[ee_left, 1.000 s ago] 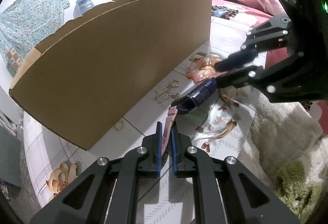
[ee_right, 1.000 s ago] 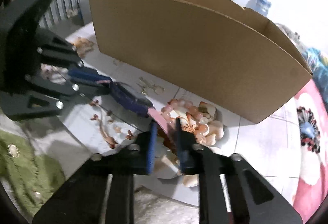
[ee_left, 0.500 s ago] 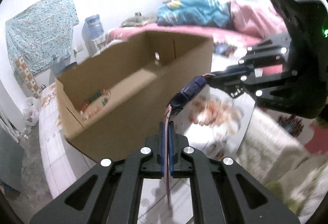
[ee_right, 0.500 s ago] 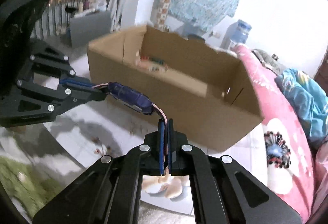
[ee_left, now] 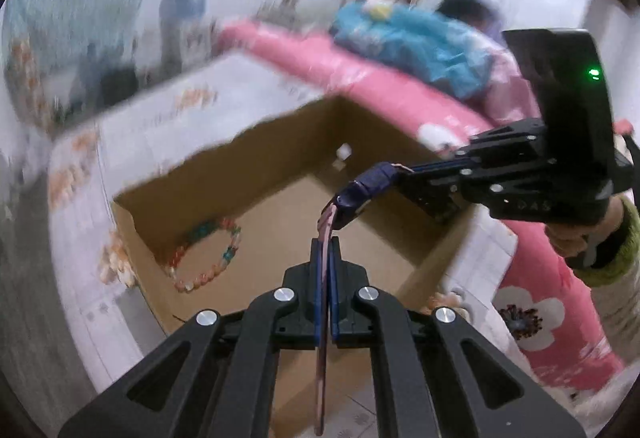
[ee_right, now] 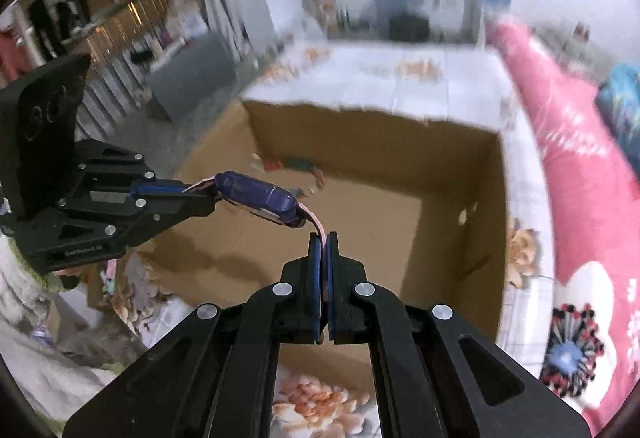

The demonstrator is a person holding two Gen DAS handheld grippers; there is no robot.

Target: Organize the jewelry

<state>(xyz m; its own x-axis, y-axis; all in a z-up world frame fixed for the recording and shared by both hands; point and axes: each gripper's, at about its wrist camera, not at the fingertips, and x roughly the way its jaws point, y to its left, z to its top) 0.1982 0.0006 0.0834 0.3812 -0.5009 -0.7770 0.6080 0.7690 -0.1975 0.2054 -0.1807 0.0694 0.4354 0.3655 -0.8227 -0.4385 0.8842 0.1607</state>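
Observation:
A watch [ee_left: 362, 189] with a dark purple body and pink strap hangs stretched between my two grippers, above the open cardboard box [ee_left: 400, 141]. My left gripper [ee_left: 327, 242] is shut on one pink strap end, which trails back below the jaws. My right gripper [ee_left: 404, 173] comes in from the right and is shut on the other strap end. In the right wrist view the watch [ee_right: 260, 197] spans from my left gripper [ee_right: 192, 193] to my right gripper [ee_right: 323, 238], over the box [ee_right: 360, 149]. A bead bracelet [ee_left: 204, 258] lies on the box floor.
The box stands on a table with a flowered cloth [ee_left: 160, 109]. Pink floral bedding [ee_left: 380, 85] with a blue blanket [ee_left: 420, 37] runs along the right. A hand in a green sleeve [ee_left: 592, 238] holds the right gripper. A grey bin [ee_right: 192, 69] stands on the floor at left.
Both grippers shut on the watch strap ends on the tabletop, then lifted the watch together. It has gone from beside the box wall to above the box opening.

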